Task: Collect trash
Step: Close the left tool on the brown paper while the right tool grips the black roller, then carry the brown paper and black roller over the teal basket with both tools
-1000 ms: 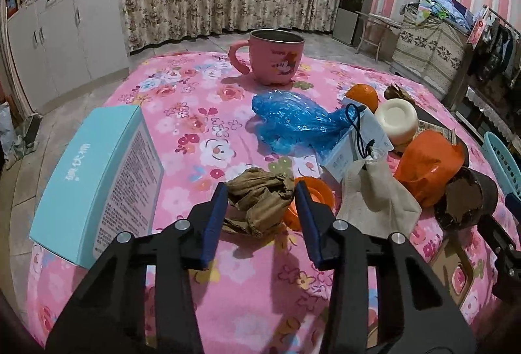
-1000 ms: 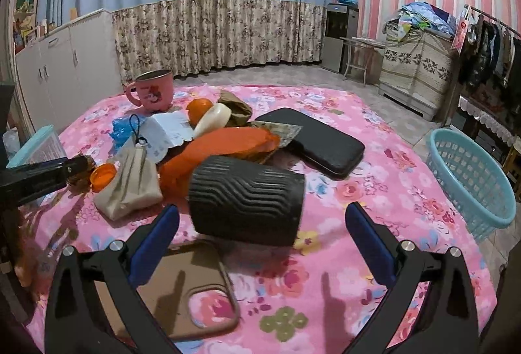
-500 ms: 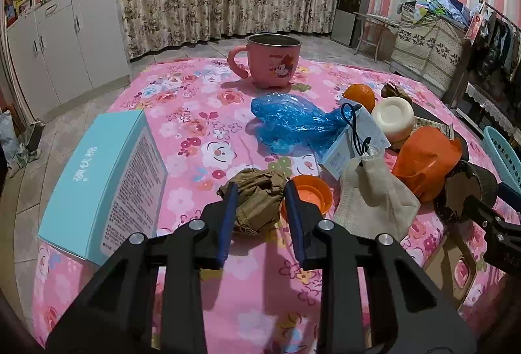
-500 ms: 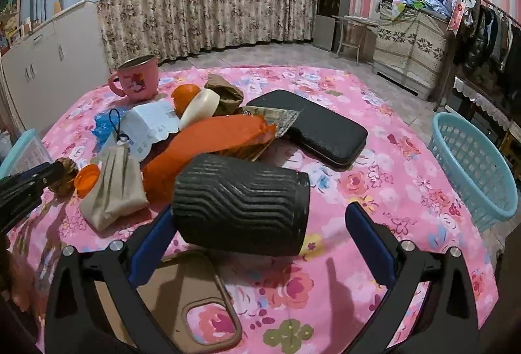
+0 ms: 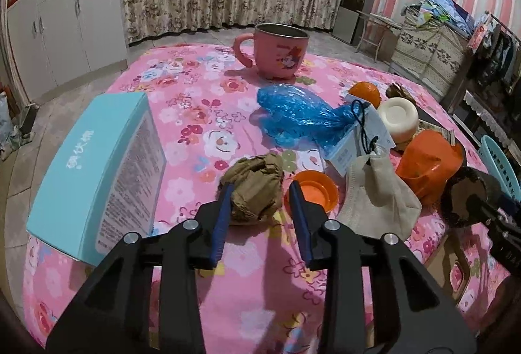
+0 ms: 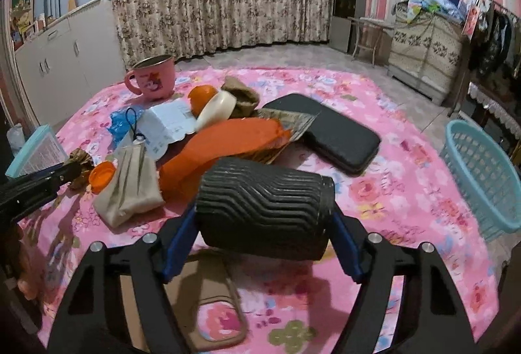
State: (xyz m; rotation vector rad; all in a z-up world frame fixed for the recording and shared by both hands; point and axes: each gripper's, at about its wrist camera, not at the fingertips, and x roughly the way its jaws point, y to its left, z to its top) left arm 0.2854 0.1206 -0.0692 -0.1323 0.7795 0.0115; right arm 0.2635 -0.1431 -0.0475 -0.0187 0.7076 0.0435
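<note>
My left gripper (image 5: 260, 191) has its jaws around a crumpled brown paper wad (image 5: 255, 188) on the pink floral tablecloth (image 5: 195, 113); both pads touch its sides. My right gripper (image 6: 263, 217) is shut on a black ribbed cup sleeve (image 6: 265, 209) lying sideways, held just above the table. The sleeve also shows at the right edge of the left wrist view (image 5: 465, 196). A blue plastic bag (image 5: 299, 118), an orange cap (image 5: 312, 191), a beige pouch (image 5: 377, 201) and an orange wrapper (image 5: 426, 162) lie in the middle.
A teal box (image 5: 97, 165) lies left of the wad. A pink mug (image 5: 280, 51) stands at the back. A black case (image 6: 335, 132), an orange fruit (image 6: 202, 95) and a phone case (image 6: 208, 298) are on the table. A teal basket (image 6: 485, 175) stands off the right edge.
My left gripper's jaws closed in on the paper wad. My right gripper's jaws closed from wide open onto the black sleeve, and the view drew nearer.
</note>
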